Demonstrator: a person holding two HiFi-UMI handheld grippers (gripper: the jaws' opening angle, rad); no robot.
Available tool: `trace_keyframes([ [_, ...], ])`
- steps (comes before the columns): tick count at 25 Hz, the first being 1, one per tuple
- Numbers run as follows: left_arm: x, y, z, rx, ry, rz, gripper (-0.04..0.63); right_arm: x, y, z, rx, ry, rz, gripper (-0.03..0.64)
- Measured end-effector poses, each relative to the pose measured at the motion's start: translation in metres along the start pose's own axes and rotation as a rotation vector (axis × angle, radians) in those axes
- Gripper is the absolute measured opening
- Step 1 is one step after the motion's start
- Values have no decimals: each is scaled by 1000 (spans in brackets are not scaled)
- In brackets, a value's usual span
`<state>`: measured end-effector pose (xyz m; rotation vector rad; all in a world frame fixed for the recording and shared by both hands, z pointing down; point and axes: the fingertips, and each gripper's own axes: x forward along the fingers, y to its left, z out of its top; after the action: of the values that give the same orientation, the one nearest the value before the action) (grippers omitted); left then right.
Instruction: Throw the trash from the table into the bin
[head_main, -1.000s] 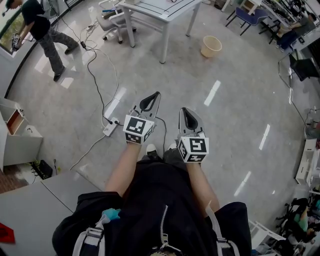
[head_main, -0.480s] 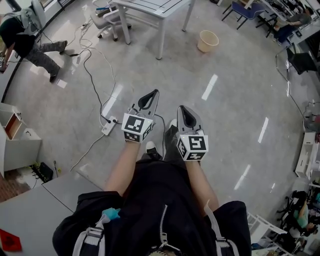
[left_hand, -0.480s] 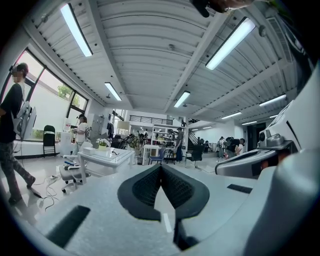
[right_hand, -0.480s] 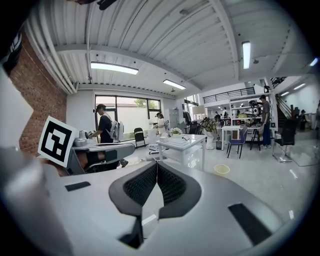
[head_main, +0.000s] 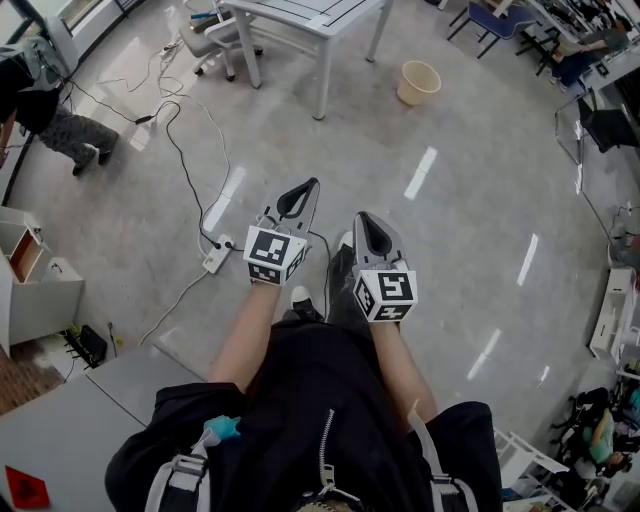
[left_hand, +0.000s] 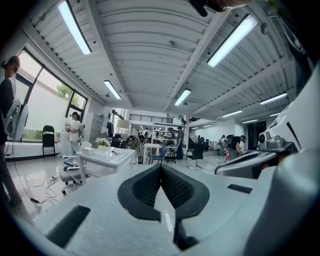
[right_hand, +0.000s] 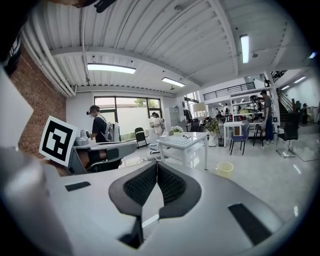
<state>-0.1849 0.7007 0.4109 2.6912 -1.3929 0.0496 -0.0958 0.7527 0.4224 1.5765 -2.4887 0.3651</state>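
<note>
Here the left gripper (head_main: 311, 187) and the right gripper (head_main: 363, 218) are both closed on nothing, side by side, pointing forward. Ahead, the yellow bin (head_main: 419, 82) stands upright on the floor, mouth up, near a white desk (head_main: 300, 15).

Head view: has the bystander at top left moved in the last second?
Yes. The bystander has stepped left, farther from the office chair and toward the frame's edge.

Head view steeply down; both gripper views low, near-level, toward the same white table (head_main: 300, 18).
</note>
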Motion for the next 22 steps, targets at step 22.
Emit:
trace_keyframes([
  [22, 172, 31, 13, 34, 64, 6, 6, 115, -120, 34, 31, 51, 59, 9],
])
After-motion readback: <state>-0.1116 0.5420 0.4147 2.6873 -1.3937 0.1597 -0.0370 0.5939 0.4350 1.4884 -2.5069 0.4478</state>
